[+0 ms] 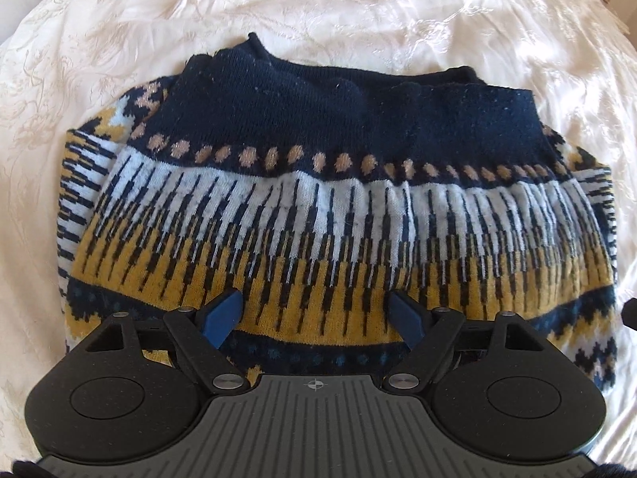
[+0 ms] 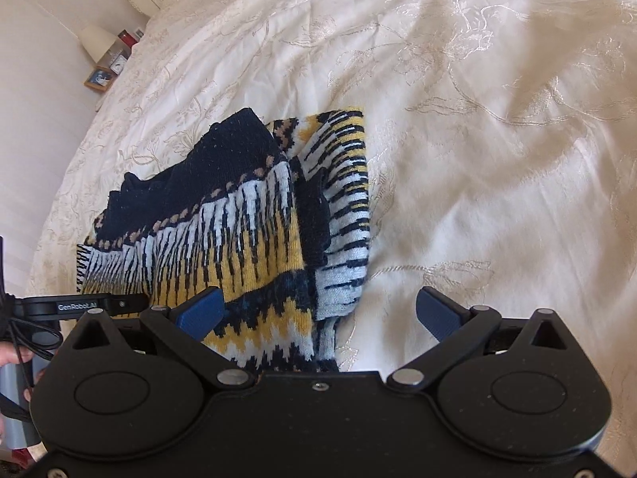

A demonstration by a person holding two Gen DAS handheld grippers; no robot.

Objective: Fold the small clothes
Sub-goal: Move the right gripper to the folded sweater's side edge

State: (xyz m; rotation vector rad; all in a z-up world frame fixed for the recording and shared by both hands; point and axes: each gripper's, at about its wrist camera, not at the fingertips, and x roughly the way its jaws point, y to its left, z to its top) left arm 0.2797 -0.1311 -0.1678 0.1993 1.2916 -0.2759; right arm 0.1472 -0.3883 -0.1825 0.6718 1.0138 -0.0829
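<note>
sweater [image 1: 318, 215]: folded on bedspread [image 1: 398, 20] | left gripper [image 1: 316, 314]: spread, over its near hem | right gripper [image 2: 318, 314]: spread, at its near right corner, empty

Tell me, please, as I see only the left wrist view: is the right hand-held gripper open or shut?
Observer: Open. The right hand-held gripper has its jaws spread wide and holds nothing.
Operator: What lies under it?
Observer: One finger is over the near corner of the sweater, and the other is over bare bedspread.
Operator: Is anything beside the bed?
Observer: Yes, a white lamp and a framed picture stand there.
</note>
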